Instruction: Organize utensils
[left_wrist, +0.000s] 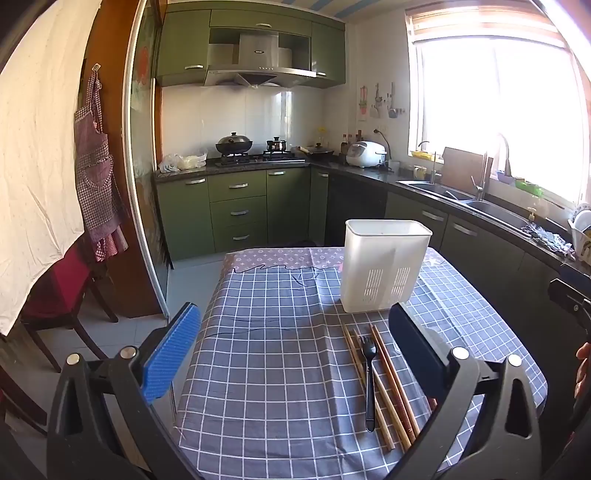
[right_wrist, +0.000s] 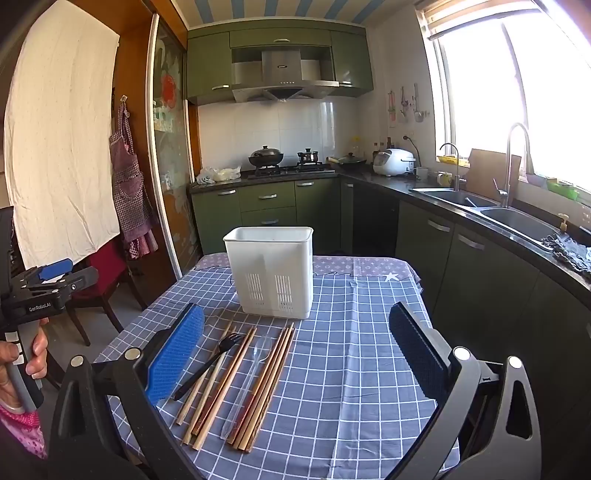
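A white plastic utensil holder stands upright on the checked tablecloth. In front of it lie several wooden chopsticks, a black plastic fork and a clear plastic spoon, side by side. My left gripper hovers open over the table's left part, the utensils near its right finger. My right gripper is open above the table, the utensils between its fingers and toward the left one. Neither holds anything.
The table is small, with edges close on the left and right. A red chair stands to the left. Green cabinets, a stove and a sink line the back and right. A person's hand holds the left gripper's handle.
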